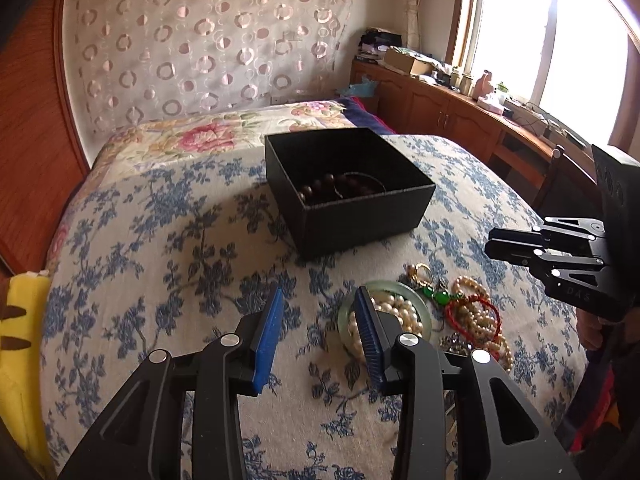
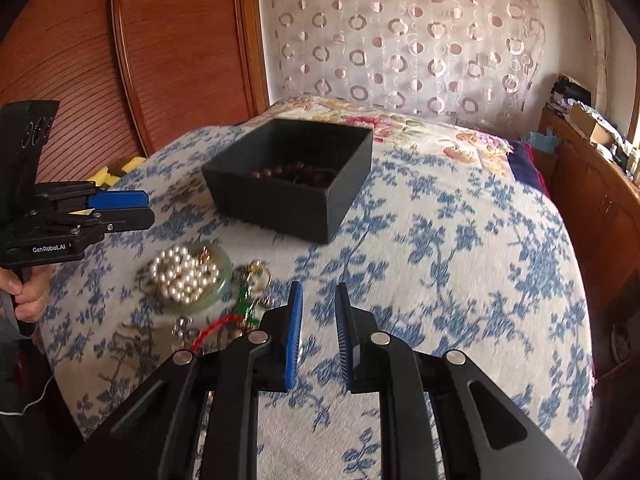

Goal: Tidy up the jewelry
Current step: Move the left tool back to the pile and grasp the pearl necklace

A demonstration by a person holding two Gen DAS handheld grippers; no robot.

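The left gripper (image 1: 320, 300), black-armed with blue ribbed pads, stands with its jaws partly apart and nothing between them; the right-hand pad overlaps the rim of a pale green glass dish (image 1: 420, 312) in the left wrist view, and whether it touches cannot be told. The dish holds a heap of white pearl beads (image 1: 396, 308). From the right wrist view the left gripper's side plate carries the white lettering "GenRobot.AI", and a hand (image 2: 28, 292) grips its handle. The right gripper (image 2: 319, 292), same build, holds its jaws narrowly apart over bare cloth, gripping nothing; in the left wrist view its housing shows the faint embossed letters "DAS". Just beside the dish lie the remaining loose pieces: a gold ring clasp with green stones (image 1: 434, 290), a red cord bracelet (image 1: 480, 312) and a strand of cream beads (image 1: 476, 316), tangled together on the blue-flowered white bedspread (image 1: 160, 260). Beyond the pile, well apart from both grippers, stands an open square black cardboard box (image 1: 360, 220) containing a string of dark brown wooden beads (image 1: 332, 188). A yellow plush item (image 1: 20, 320) lies at the bed's edge.
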